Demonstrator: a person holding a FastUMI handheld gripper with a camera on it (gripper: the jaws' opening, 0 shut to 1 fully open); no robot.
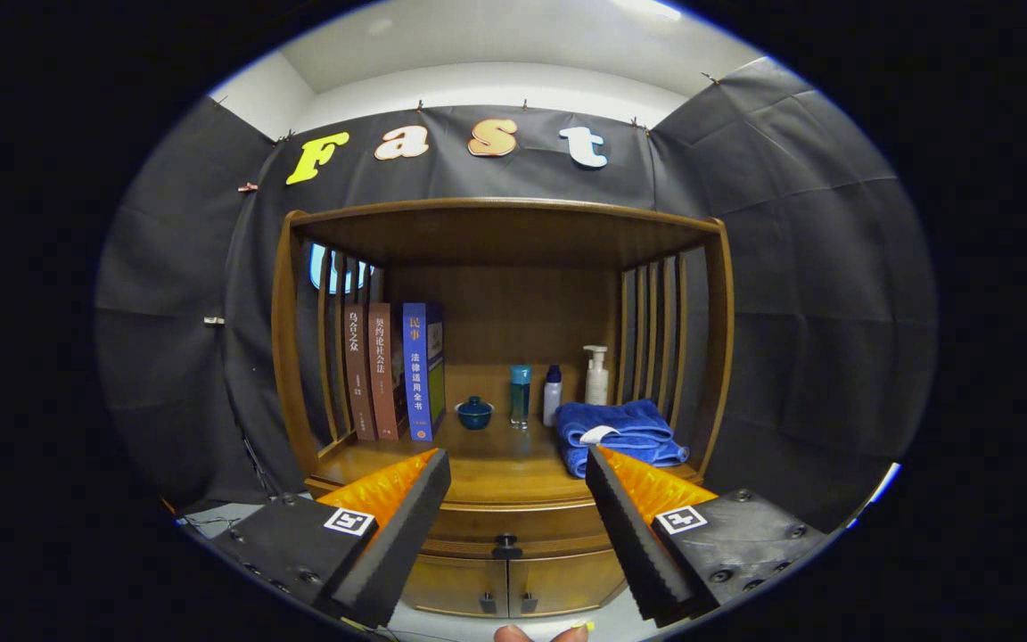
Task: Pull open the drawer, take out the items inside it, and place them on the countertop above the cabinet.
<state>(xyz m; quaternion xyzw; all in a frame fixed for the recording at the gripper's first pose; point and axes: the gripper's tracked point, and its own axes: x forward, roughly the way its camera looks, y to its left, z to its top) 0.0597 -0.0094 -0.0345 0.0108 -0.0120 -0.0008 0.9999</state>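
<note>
Gripper [518, 499] hangs before cabinet [505, 357], fingers spread wide, nothing held, lined up either side of drawer knob [505, 541] for the pull. Drawer [513, 533] shut below countertop [487, 468]; folded blue towel [620, 432] crowds right side.

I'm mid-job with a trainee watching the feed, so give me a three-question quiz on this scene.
1. True or false: the gripper is shut on the drawer knob.
2. Which lies on the countertop nearest the fingers? A. blue towel B. lidded blue cup C. pump bottle
3. Fill in: three ___ stand upright left of the cup.

Key: 1. False; the fingers are spread apart, with the knob ahead between them, untouched. 2. A. 3. books.
</note>
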